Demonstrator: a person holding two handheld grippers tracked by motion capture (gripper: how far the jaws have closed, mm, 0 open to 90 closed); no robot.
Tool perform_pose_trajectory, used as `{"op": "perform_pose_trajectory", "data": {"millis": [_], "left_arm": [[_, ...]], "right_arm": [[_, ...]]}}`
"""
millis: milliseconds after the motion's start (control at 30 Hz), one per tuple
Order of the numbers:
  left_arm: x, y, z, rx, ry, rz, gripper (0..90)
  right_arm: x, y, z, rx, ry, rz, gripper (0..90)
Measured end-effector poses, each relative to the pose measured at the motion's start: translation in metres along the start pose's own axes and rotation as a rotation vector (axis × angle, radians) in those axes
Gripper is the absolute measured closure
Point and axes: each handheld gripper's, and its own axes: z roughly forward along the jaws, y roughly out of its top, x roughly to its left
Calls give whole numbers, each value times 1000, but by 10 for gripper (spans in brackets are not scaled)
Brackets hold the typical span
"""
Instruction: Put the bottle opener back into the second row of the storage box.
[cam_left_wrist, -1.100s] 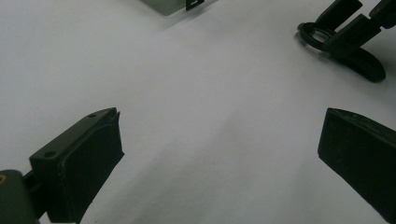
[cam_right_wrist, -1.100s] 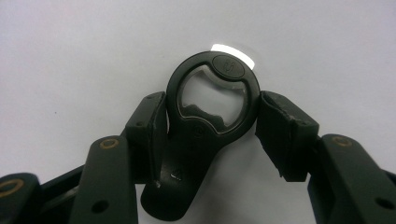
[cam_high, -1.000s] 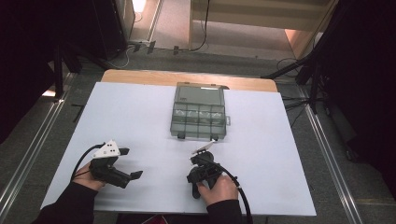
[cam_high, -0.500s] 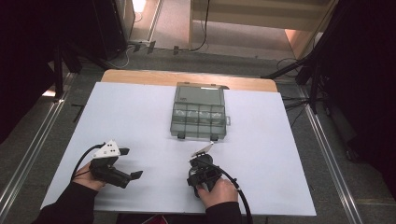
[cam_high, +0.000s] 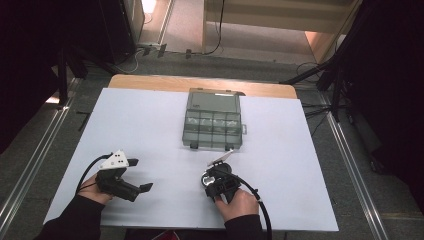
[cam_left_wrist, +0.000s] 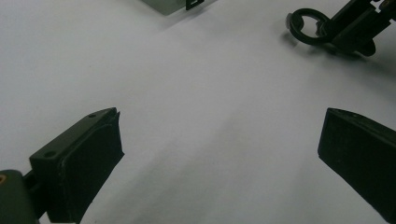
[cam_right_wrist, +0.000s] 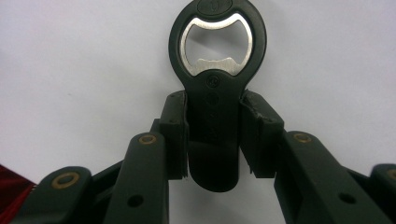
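Bottle opener, black with a metal-lined ring at its head, sits clamped between the two jaws of the right gripper; in the right gripper view the pads press on either side of its handle, just below the ring, and the head points away over the white worktop. From the high view the right gripper lies low over the near part of the worktop, right of centre, with the person's right hand behind it and its cable looping off to the near right.

Well apart to the left, the left gripper is held in the left hand near the near-left edge, its jaws spread wide with nothing between them. In the left gripper view both pads stand far apart above bare white surface, and the bottle opener shows at the far right.

Beyond the two grippers, around the middle of the worktop, rests a grey translucent compartment box, its lid shut and latches on the near side.
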Motion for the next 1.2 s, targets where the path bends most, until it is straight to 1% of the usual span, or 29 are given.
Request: {"op": "perform_pose_trajectory", "data": {"millis": [167,367,433,500,700,733,800,867,967,1100,1167,1200], "left_arm": [[0,0,0,0,0,0,0],[0,0,0,0,-1,0,0],[0,0,0,1,-1,1,0],[1,0,0,2,-4,0,0],[0,0,0,0,-1,0,0],[0,0,0,-1,-2,0,0],[1,0,0,-1,-3,-1,0],[1,-1,0,0,-2,-3,0],[1,-1,0,3,-1,-3,0],[1,0,0,3,-2,-3,0],[1,0,0,3,-1,-2,0],[1,0,0,3,-1,-2,0]], "right_arm": [[-3,3,-5,-8,10,1,667],[-10,10,-10,-13,38,-8,667],[-13,14,-12,-17,52,-16,667],[-17,17,-15,-12,47,-26,667],[-27,28,-22,-21,73,-36,667],[-28,30,-23,-20,70,-35,666],[-30,33,-25,-25,59,-48,666],[-31,37,-27,-30,50,-75,666],[-35,42,-27,-35,53,-91,666],[-43,50,-29,-40,89,-124,667],[-48,54,-30,-43,116,-131,666],[-49,55,-31,-45,120,-128,666]]}}
